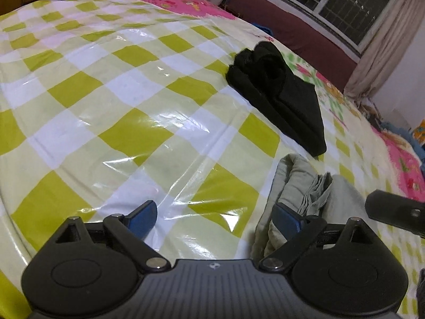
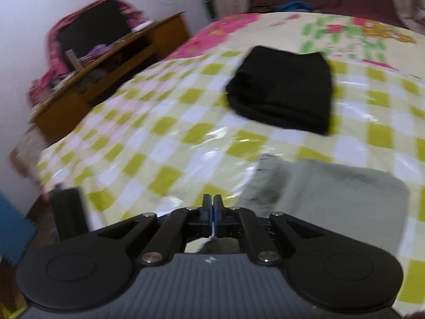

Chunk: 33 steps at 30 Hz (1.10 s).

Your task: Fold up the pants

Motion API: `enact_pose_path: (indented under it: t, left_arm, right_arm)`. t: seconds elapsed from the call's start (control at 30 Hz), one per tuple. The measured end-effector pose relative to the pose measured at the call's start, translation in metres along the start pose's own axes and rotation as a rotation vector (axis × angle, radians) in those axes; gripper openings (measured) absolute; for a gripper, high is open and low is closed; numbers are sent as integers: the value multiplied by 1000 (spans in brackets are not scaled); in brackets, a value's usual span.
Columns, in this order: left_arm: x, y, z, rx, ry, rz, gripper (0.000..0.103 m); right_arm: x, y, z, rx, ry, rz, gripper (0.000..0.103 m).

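Largest of all, a bed (image 1: pixel 106 85) under a glossy plastic sheet checked in yellow-green and white, with a pink flowered blanket (image 1: pixel 183 5) showing past its far edge. Against the wall in the right wrist view, a wooden shelf unit (image 2: pixel 111 61), cluttered and blurred. Beyond the bed in the left wrist view, a barred window (image 1: pixel 334 0) with a pale curtain hanging at its right.

On the checked sheet, a folded black garment (image 1: pixel 281 98), lying flat toward the far side. Nearer, folded grey-green pants (image 1: pixel 300 194), resting on the sheet as a compact bundle with layered edges showing at its left end; well apart from the black garment and just beside the left gripper (image 1: pixel 215 218).

Left gripper hovering low over the sheet, jaws released and spread wide, nothing between them; right-hand blue fingertip (image 1: pixel 287 219) at the pants' folded edge, contact not clear.

Right gripper (image 2: pixel 212 207) jaws clenched together, pads meeting, no cloth visible between them; pants just ahead and to the right.
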State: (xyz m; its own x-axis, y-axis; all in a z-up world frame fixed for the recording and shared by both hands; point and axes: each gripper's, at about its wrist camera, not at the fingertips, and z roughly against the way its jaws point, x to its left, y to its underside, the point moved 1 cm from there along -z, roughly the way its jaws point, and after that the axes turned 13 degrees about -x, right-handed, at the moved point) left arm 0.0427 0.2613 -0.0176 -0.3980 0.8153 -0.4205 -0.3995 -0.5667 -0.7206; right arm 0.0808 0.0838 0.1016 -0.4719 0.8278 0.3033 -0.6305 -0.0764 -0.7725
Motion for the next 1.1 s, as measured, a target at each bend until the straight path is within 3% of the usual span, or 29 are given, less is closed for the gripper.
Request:
enact_pose_path:
  t: [0.1, 0.17, 0.23, 0.47, 0.57, 0.63, 0.67, 0.87, 1.03, 1.07, 1.1]
  left_arm:
    - [8, -7, 18, -78, 15, 48, 103]
    - [6, -9, 31, -100, 61, 34, 103]
    - [-5, -4, 43, -111, 85, -39, 103]
    - [-61, 20, 50, -50, 202, -337, 103]
    - [-75, 30, 48, -27, 218, -422, 103]
    - [-80, 33, 50, -31, 228, -449, 103]
    - [-82, 35, 52, -34, 233, -457, 103]
    - [-101, 43, 68, -86, 268, -555, 103]
    - [-125, 63, 53, -4, 253, -690, 103]
    - [-128, 64, 50, 1, 248, -707, 98]
    - [-132, 65, 48, 4, 249, -717, 86]
  right_arm:
    - [-26, -9, -13, 13, 114, -48, 11]
    - [-38, -10, -26, 43, 137, -107, 23]
    - [-41, -9, -42, 91, 137, -103, 37]
    - [-44, 2, -75, 206, 161, -47, 39]
    - [-48, 2, -76, 216, 173, 15, 36]
    - [-57, 2, -73, 227, 147, 4, 11]
    - [-60, 1, -70, 231, 130, -12, 8]
    - [-72, -11, -29, 153, 15, -69, 5]
    - [-91, -21, -2, 92, -37, -164, 5]
    - [-94, -22, 0, 84, -39, -175, 5]
    - [-97, -22, 2, 79, -46, -188, 5]
